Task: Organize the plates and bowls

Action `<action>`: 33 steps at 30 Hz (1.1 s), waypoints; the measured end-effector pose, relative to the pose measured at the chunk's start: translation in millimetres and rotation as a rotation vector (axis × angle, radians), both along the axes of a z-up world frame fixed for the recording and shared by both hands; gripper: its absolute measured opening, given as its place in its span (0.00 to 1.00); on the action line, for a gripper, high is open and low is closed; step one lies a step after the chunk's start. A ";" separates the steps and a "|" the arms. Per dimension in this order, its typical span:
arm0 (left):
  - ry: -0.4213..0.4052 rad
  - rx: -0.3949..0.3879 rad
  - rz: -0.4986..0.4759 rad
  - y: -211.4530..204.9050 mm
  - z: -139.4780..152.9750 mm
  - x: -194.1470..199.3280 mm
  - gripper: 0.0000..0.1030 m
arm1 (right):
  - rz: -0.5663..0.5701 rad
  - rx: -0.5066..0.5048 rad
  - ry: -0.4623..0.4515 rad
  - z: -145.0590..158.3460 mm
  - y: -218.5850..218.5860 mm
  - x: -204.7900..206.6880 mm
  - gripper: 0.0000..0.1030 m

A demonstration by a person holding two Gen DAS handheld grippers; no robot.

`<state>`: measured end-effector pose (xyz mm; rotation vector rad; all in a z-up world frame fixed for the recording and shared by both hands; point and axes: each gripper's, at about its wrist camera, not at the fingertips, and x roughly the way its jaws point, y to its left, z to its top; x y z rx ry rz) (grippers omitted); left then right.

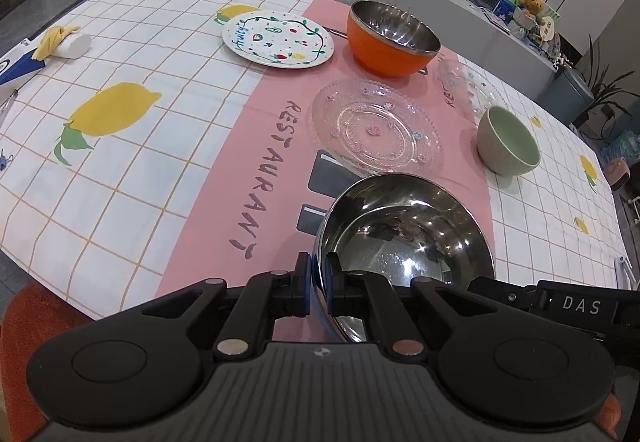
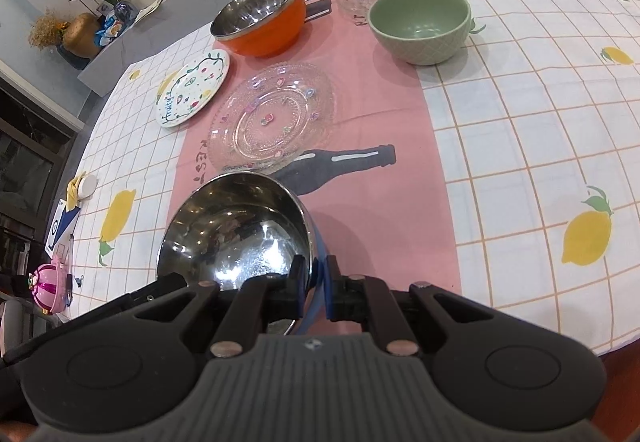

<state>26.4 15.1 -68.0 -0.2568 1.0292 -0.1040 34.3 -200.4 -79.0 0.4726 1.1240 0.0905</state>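
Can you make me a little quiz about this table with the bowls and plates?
1. True or false: both grippers are clamped on the steel bowl's rim.
2. How many bowls are in view?
3. Which plate lies nearest the steel bowl: A) glass plate, B) white plate?

Key:
1. True: the left gripper and right gripper each pinch its rim.
2. Three: steel bowl, orange bowl, green bowl.
3. A
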 end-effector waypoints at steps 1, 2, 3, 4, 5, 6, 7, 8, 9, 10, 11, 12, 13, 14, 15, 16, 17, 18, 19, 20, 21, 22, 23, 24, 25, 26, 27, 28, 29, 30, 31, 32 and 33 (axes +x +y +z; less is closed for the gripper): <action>0.001 0.002 0.000 0.1 -0.2 0.2 0.07 | -0.001 0.000 0.000 0.0 0.0 0.1 0.07; 0.001 0.003 0.002 0.3 -0.3 0.3 0.07 | 0.000 -0.002 -0.001 0.2 0.5 0.1 0.07; -0.003 0.001 0.003 0.8 -0.1 0.2 0.07 | 0.002 -0.003 -0.003 0.5 1.0 0.1 0.11; -0.008 -0.001 0.003 1.3 0.7 0.0 0.08 | 0.003 -0.005 -0.007 1.2 1.5 0.0 0.12; -0.014 -0.002 0.008 2.1 1.7 -0.3 0.08 | 0.006 -0.005 -0.015 2.2 1.7 -0.1 0.14; -0.016 -0.002 0.012 2.5 3.2 -0.2 0.11 | 0.008 -0.009 -0.018 3.1 2.1 -0.3 0.24; -0.019 0.001 0.016 3.3 4.3 -0.2 0.19 | 0.007 -0.011 -0.027 4.6 1.9 -0.4 0.34; -0.024 0.002 0.019 4.2 5.5 -0.4 0.25 | 0.003 -0.018 -0.034 6.1 1.9 -1.3 0.36; -0.029 0.001 0.023 4.9 6.8 0.2 0.27 | 0.001 -0.026 -0.041 7.6 1.8 -1.7 0.36; -0.033 0.001 0.026 5.9 7.8 -0.1 0.29 | 0.000 -0.036 -0.050 9.6 1.8 -2.0 0.38; -0.037 -0.001 0.027 6.8 8.9 0.0 0.31 | 0.000 -0.041 -0.057 11.0 1.4 -2.0 0.40; -0.043 -0.002 0.028 7.4 9.9 0.6 0.32 | 0.000 -0.044 -0.065 12.7 1.1 -2.3 0.42; -0.054 0.000 0.030 8.0 11.7 0.4 0.32 | 0.000 -0.046 -0.073 14.5 0.7 -2.7 0.44; -0.072 0.013 0.033 7.8 14.2 -0.2 0.32 | -0.001 -0.050 -0.081 16.6 0.4 -3.1 0.45; -0.095 0.034 0.033 7.0 17.3 -0.9 0.32 | -0.002 -0.053 -0.089 18.7 0.1 -3.3 0.47; -0.126 0.062 0.031 5.6 21.2 -1.9 0.33 | -0.005 -0.055 -0.103 21.7 -0.6 -3.7 0.48; -0.152 0.084 0.025 4.0 24.7 -2.4 0.36 | -0.009 -0.054 -0.117 24.4 -1.1 -4.2 0.49; -0.172 0.098 0.021 3.1 28.3 -2.7 0.37 | -0.013 -0.054 -0.132 27.7 -1.8 -4.4 0.51; -0.185 0.103 0.017 2.8 31.7 -2.2 0.39 | -0.016 -0.057 -0.144 30.8 -2.6 -4.3 0.53; -0.192 0.100 0.014 3.1 34.4 -0.9 0.41 | -0.019 -0.062 -0.155 33.5 -2.5 -4.2 0.53; -0.197 0.094 0.011 3.7 36.3 0.4 0.41 | -0.022 -0.068 -0.164 36.3 -2.8 -3.5 0.54; -0.200 0.088 0.009 4.2 38.0 2.0 0.41 | -0.023 -0.074 -0.171 37.8 -2.7 -2.6 0.54; -0.202 0.087 0.005 4.0 39.3 3.8 0.41 | -0.024 -0.079 -0.177 39.2 -3.0 -1.5 0.55; -0.207 0.090 -0.001 3.6 39.6 5.5 0.41 | -0.025 -0.082 -0.181 40.1 -3.2 -0.5 0.57; -0.211 0.095 -0.009 2.6 40.4 7.6 0.41 | -0.025 -0.086 -0.184 40.5 -3.4 0.8 0.59; -0.215 0.100 -0.017 1.2 40.9 9.8 0.41 | -0.025 -0.088 -0.188 41.0 -3.7 2.6 0.60; -0.219 0.102 -0.023 0.3 41.3 12.0 0.41 | -0.026 -0.089 -0.188 41.1 -4.0 5.1 0.60; -0.220 0.100 -0.028 -0.1 41.7 15.0 0.42 | -0.026 -0.091 -0.187 40.8 -4.0 6.7 0.60; -0.219 0.095 -0.035 0.2 41.7 18.3 0.42 | -0.026 -0.094 -0.185 40.3 -4.2 9.5 0.61; -0.218 0.089 -0.040 0.4 42.0 21.6 0.42 | -0.027 -0.097 -0.182 39.7 -4.0 11.7 0.61; -0.218 0.084 -0.046 0.6 42.7 25.4 0.42 | -0.028 -0.100 -0.178 39.1 -4.4 15.3 0.61; -0.217 0.083 -0.052 0.6 43.7 29.6 0.42 | -0.028 -0.102 -0.176 39.2 -4.6 17.5 0.61; -0.219 0.086 -0.058 0.3 45.0 33.3 0.42 | -0.029 -0.105 -0.174 39.1 -5.0 20.6 0.62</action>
